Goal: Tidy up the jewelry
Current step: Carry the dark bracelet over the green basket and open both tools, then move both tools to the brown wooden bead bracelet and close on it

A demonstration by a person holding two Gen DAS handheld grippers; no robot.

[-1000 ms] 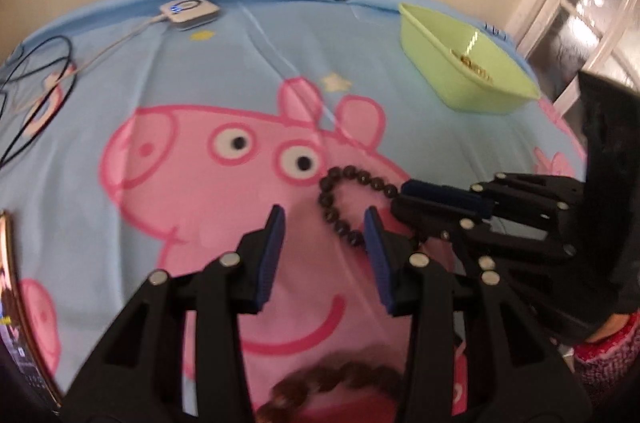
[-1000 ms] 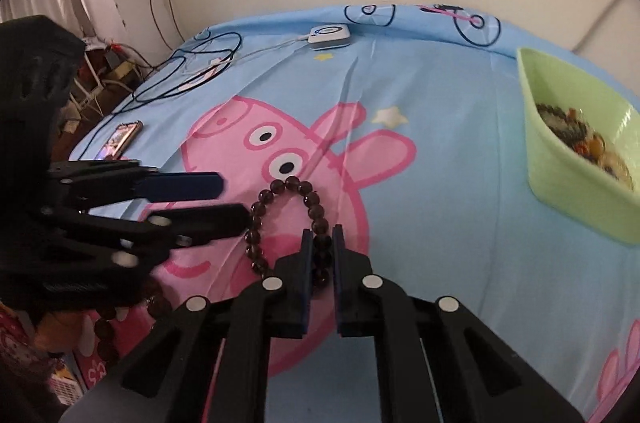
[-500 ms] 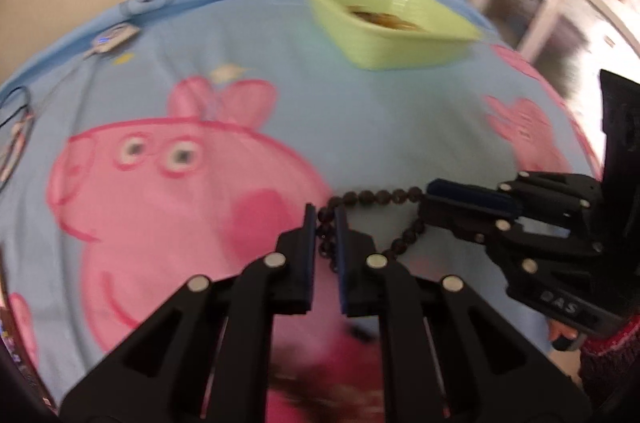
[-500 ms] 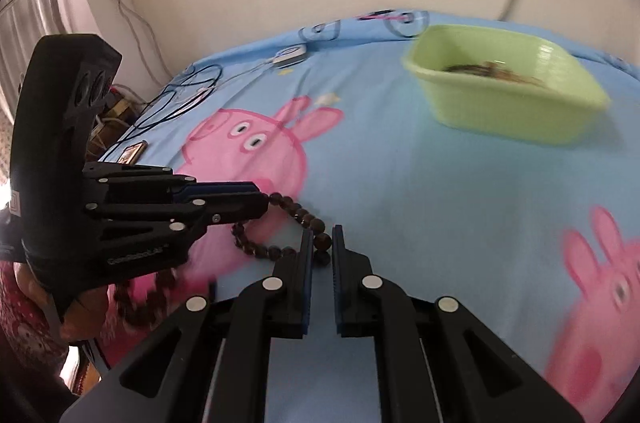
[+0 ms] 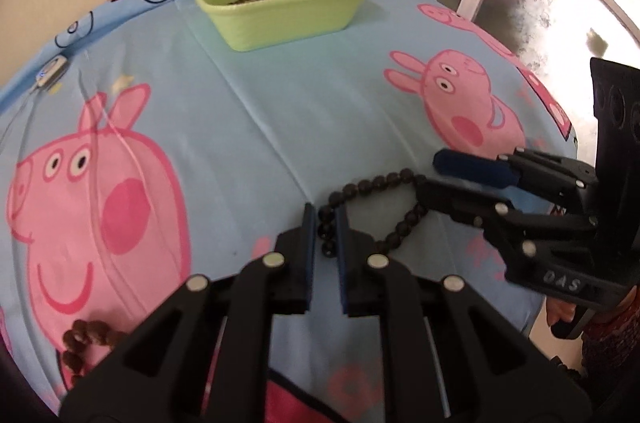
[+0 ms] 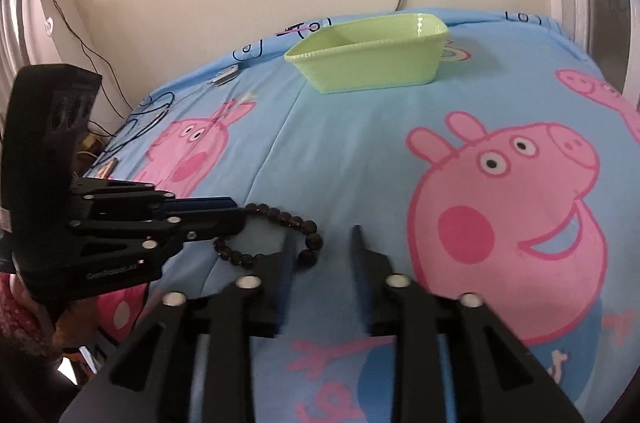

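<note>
My left tongs (image 5: pixel 327 223) are clamped on the dark bead bracelet (image 5: pixel 374 183), my right tongs (image 6: pixel 322 243) sit spread apart just beside it. Green tub (image 6: pixel 372 63) far ahead already holds some pieces; this one's not in yet.

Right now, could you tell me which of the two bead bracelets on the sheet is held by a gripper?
The black bead bracelet, pinched by the left gripper. The brown bead bracelet lies untouched at the sheet's near-left edge.
</note>
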